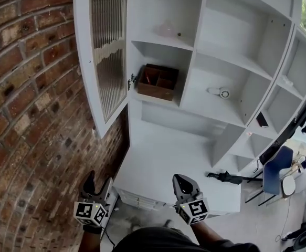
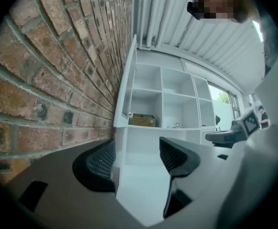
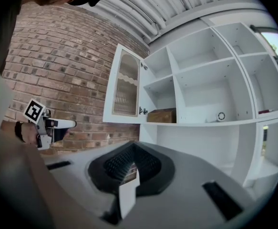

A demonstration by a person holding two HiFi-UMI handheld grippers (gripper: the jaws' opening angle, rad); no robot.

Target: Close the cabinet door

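The white cabinet door [image 1: 108, 51] with a ribbed glass panel stands wide open at the left end of the shelving, swung toward the brick wall. It also shows in the left gripper view as the door [image 2: 128, 87] edge-on, and in the right gripper view as the door [image 3: 127, 87]. My left gripper [image 1: 97, 185] is held low by the wall, well below the door, open and empty [image 2: 139, 149]. My right gripper [image 1: 183, 181] is beside it over the white lower unit, shut on nothing [image 3: 133, 162]. Neither touches the door.
A brown box [image 1: 158, 81] sits on the shelf just inside the open door. A small white round object [image 1: 220, 92] lies in the adjoining compartment. The brick wall [image 1: 27, 114] is close on the left. A black tool [image 1: 226, 177] lies on the low counter, beside a blue chair [image 1: 276, 175].
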